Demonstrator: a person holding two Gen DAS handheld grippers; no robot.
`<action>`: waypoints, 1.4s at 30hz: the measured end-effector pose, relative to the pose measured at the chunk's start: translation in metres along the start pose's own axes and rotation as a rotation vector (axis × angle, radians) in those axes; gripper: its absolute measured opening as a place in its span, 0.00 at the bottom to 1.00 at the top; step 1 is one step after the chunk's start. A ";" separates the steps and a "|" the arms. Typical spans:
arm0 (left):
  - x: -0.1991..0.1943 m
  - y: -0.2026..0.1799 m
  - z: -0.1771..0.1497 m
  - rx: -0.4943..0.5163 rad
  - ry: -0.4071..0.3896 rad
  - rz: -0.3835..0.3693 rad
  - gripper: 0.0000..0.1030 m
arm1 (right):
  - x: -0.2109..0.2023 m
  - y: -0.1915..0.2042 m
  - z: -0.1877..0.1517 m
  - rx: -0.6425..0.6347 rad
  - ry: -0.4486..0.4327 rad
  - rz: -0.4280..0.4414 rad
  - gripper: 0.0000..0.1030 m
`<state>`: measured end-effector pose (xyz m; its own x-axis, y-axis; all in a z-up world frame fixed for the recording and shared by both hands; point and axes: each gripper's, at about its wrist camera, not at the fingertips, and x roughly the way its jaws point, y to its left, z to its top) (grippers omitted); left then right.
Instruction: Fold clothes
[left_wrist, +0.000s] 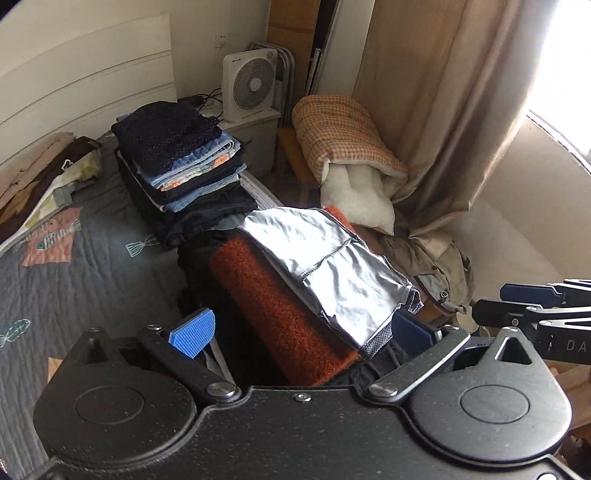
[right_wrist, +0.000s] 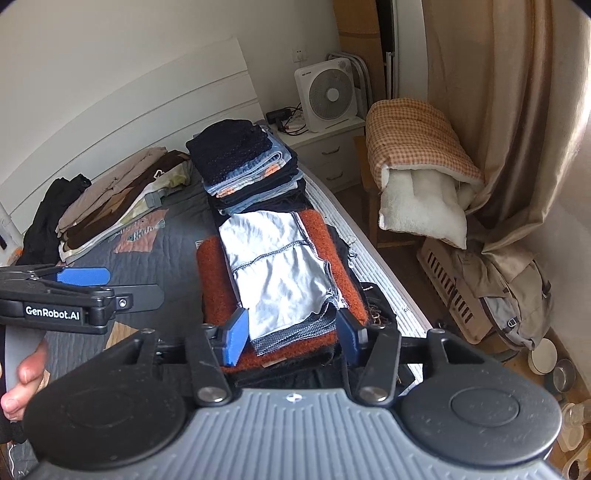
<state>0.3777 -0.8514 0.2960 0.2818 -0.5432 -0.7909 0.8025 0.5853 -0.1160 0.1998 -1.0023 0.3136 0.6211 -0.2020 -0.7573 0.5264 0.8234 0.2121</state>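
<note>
The folded silver-grey garment lies flat on top of a folded rust-orange knit. This garment is the landmark for all positions below. Both pieces rest on darker folded clothing at the near end of the bed, which carries a grey quilted cover with fish motifs.

Left tongs: the jaws stand wide apart. One blue pad sits to the left of the rust-orange knit, the other at the near right corner of the silver-grey garment. Nothing is clamped between them. In the right wrist view these tongs appear to the left of the garment, clear of it, with a hand around the grip below.

Right tongs: the jaws are parted to a moderate width. The pads flank the near edge of the silver-grey garment, where a dark mesh hem shows. The pads do not press the cloth.

Behind the garment stands a tall stack of folded clothes, dark blue on top with light blue layers beneath. Left of the garment, further up the bed, lies a low pile of beige and brown textiles. Beyond the stack, a white box fan stands on a nightstand. To the right of the garment, off the bed, a checked orange quilt with white lining lies in front of a beige curtain.
</note>
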 end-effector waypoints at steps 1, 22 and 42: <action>-0.002 0.000 0.000 -0.003 0.006 0.001 1.00 | -0.002 0.001 0.001 -0.003 0.000 -0.007 0.50; -0.020 -0.007 0.000 0.033 0.073 0.065 1.00 | -0.004 0.010 0.004 -0.021 0.043 -0.068 0.54; 0.007 -0.021 0.003 0.022 0.114 0.039 1.00 | 0.005 0.004 0.028 -0.100 0.089 -0.076 0.54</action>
<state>0.3642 -0.8694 0.2950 0.2527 -0.4472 -0.8580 0.8037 0.5907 -0.0711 0.2217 -1.0148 0.3278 0.5249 -0.2217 -0.8218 0.5068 0.8571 0.0925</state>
